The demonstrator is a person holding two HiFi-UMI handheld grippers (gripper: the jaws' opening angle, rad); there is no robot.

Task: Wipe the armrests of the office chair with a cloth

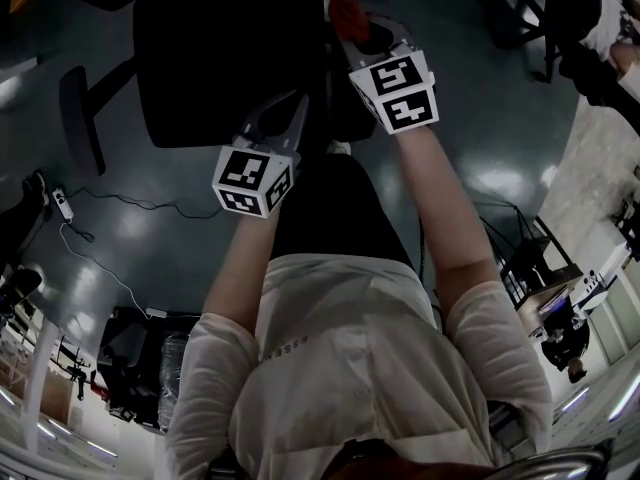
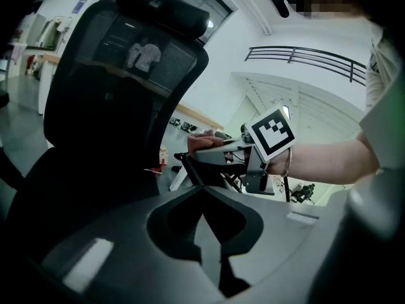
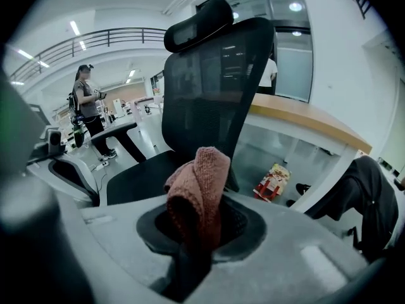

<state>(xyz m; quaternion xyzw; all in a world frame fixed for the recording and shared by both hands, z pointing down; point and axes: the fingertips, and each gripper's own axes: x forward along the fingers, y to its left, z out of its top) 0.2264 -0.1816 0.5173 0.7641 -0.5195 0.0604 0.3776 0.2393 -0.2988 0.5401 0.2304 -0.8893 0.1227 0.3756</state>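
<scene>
The black mesh office chair (image 1: pixel 225 63) stands in front of me, its seat at the top of the head view and one armrest (image 1: pixel 80 118) out to the left. My right gripper (image 1: pixel 352 26) is shut on a folded reddish cloth (image 3: pixel 197 192), held over the seat's right edge; the armrest on that side is hidden. The left gripper view shows that cloth (image 2: pixel 204 142) beside the chair back (image 2: pixel 123 75). My left gripper (image 1: pixel 292 113) hovers at the seat's front edge, jaws together with nothing in them (image 2: pixel 205 217).
A power strip (image 1: pixel 62 204) and its cable lie on the dark floor to the left. A wooden-topped desk (image 3: pixel 304 124), a colourful bag (image 3: pixel 272 179) on the floor and a dark jacket (image 3: pixel 367 192) are behind the chair. A person (image 3: pixel 88 109) stands far left.
</scene>
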